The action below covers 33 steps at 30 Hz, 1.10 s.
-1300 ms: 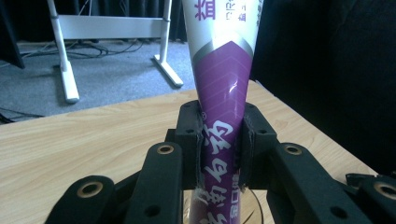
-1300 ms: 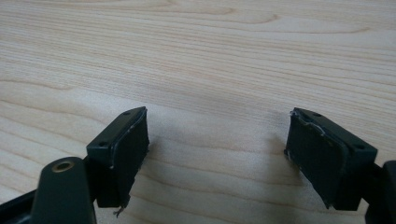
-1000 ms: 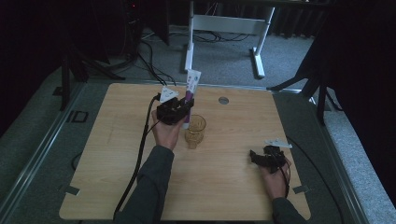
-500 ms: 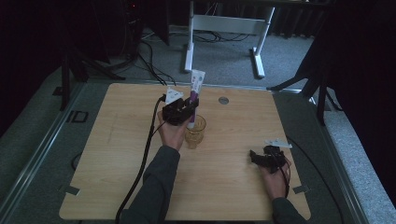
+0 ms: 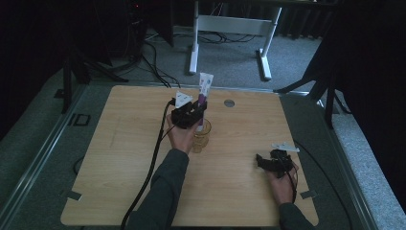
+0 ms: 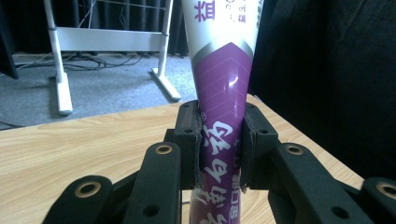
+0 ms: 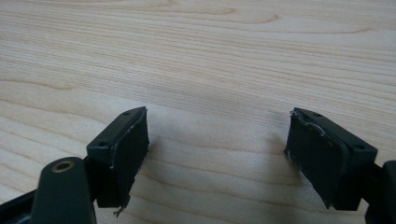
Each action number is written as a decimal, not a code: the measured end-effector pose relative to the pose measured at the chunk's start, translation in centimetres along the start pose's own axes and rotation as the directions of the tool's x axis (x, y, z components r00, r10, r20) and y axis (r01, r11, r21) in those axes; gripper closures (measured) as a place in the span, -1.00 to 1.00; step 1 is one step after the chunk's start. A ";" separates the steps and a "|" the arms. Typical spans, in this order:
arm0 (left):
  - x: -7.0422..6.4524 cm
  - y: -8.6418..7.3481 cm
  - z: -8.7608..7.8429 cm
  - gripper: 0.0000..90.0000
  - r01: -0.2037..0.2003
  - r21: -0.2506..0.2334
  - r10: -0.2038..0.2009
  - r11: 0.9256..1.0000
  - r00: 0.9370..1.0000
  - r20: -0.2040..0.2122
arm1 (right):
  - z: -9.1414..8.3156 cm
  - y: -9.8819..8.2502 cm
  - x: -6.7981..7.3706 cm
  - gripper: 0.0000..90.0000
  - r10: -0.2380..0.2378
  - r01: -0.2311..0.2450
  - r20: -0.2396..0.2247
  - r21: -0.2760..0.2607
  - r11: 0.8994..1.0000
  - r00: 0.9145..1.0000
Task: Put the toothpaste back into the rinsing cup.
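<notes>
High view: my light wooden table (image 5: pixel 119 158) carries a ribbed amber glass cup (image 5: pixel 203 135) near its middle, and my left gripper (image 5: pixel 190 116) stands just above that cup. The left gripper view adds detail: a purple-and-white printed tube (image 6: pixel 223 98), long axis upright, white flat end up, its lower end hidden below the picture's edge. My left gripper (image 6: pixel 219 144) is pinching the purple part, both pads pressed against its sides. My right gripper (image 5: pixel 268 162) rests near the table's right front edge, well apart from the cup; the right gripper view shows it (image 7: pixel 217 144) spread wide over bare wood, holding nothing.
</notes>
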<state>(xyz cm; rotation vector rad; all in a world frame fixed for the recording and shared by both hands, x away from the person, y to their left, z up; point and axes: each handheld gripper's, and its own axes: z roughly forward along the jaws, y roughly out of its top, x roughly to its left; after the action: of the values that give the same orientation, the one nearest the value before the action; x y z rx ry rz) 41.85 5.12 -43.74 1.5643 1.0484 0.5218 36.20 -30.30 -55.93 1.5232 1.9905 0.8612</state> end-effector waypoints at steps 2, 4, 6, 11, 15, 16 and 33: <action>0.0 0.0 0.2 0.60 0.004 0.004 -0.004 1.000 1.000 0.004 | 0.0 0.0 0.0 -0.54 0.000 0.000 -0.001 0.000 1.000 1.000; -0.2 -0.1 0.4 0.60 -0.003 0.004 0.003 1.000 1.000 0.003 | 0.0 0.0 0.0 -0.54 0.001 -0.001 -0.001 0.000 1.000 1.000; -0.2 -0.2 0.6 0.59 -0.009 0.009 0.009 1.000 1.000 0.002 | 0.0 0.0 0.0 -0.54 0.000 0.000 -0.001 0.000 1.000 1.000; -0.2 -0.5 1.0 0.59 -0.002 0.020 0.002 1.000 1.000 0.000 | 0.0 0.0 0.0 -0.54 -0.001 0.001 -0.003 0.000 1.000 1.000; 0.0 -0.6 1.2 0.59 0.009 0.028 -0.009 1.000 1.000 -0.003 | 0.0 0.0 0.0 -0.54 -0.001 0.001 -0.002 0.000 1.000 1.000; 0.0 -0.7 1.3 0.58 0.007 0.030 -0.007 1.000 1.000 -0.004 | 0.0 0.0 0.0 -0.54 -0.001 0.001 -0.003 0.000 1.000 1.000; 0.3 -2.3 2.1 0.54 0.002 0.094 -0.001 0.996 1.000 -0.007 | 0.0 0.0 0.0 -0.54 -0.001 0.001 -0.003 -0.001 1.000 1.000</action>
<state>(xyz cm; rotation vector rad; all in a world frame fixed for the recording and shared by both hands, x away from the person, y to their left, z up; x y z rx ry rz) 42.87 4.13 -46.49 1.6453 1.0930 0.4835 36.17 -30.26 -55.93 1.5215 1.9927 0.8647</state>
